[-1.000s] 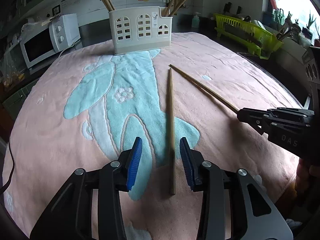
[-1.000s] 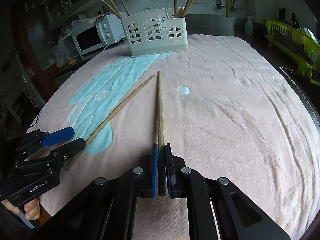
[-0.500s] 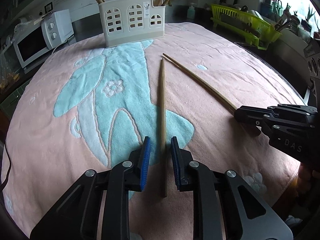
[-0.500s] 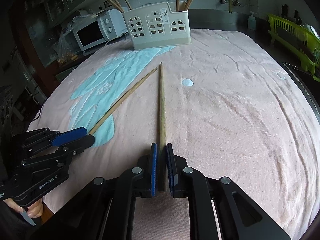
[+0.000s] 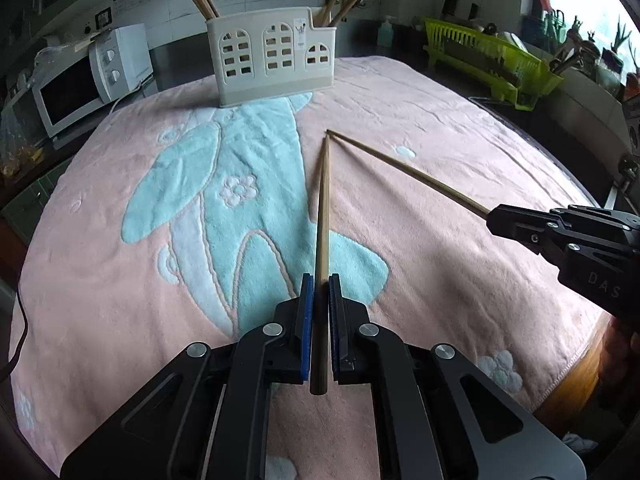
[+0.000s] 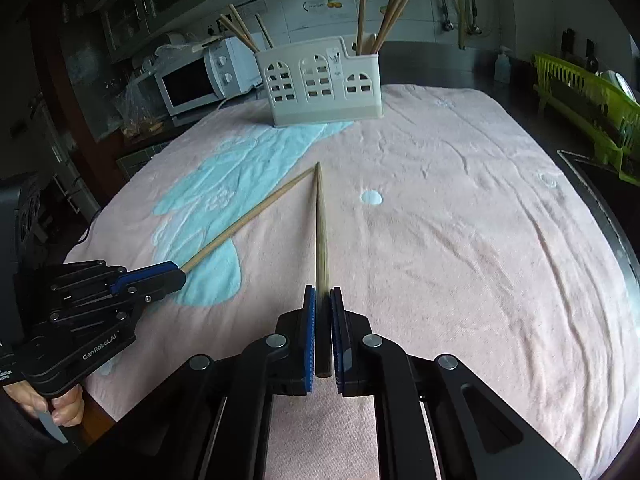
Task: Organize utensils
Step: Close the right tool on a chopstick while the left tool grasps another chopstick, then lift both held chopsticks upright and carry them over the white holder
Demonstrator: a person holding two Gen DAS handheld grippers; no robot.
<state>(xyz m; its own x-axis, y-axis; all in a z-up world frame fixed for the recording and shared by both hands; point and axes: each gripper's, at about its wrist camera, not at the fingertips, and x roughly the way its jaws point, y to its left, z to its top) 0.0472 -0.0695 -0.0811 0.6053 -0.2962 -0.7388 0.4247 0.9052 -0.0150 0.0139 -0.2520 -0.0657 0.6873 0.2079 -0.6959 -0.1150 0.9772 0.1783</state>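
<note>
Two wooden chopsticks lie in a V on the pink towel (image 5: 460, 280), their far tips meeting mid-towel. My left gripper (image 5: 319, 282) is shut on the near end of one chopstick (image 5: 323, 200), blue pads pressing both sides. My right gripper (image 6: 322, 294) is shut on the near end of the other chopstick (image 6: 320, 232). Each view shows the other gripper: the right gripper (image 5: 494, 220) with its chopstick (image 5: 408, 172), the left gripper (image 6: 180, 274) with its chopstick (image 6: 248, 220). A cream utensil holder (image 5: 272, 64) (image 6: 320, 84) stands at the towel's far edge, with several chopsticks upright in it.
A white microwave (image 5: 76, 84) (image 6: 192, 80) sits far left beyond the towel. A green dish rack (image 5: 488, 60) (image 6: 592, 108) and a soap bottle (image 5: 386, 32) stand at the far right. A person's hand (image 6: 60, 408) grips the left tool's handle.
My left gripper's jaws have closed from wide apart onto the chopstick between them. The right gripper stays shut on its chopstick, hardly moved.
</note>
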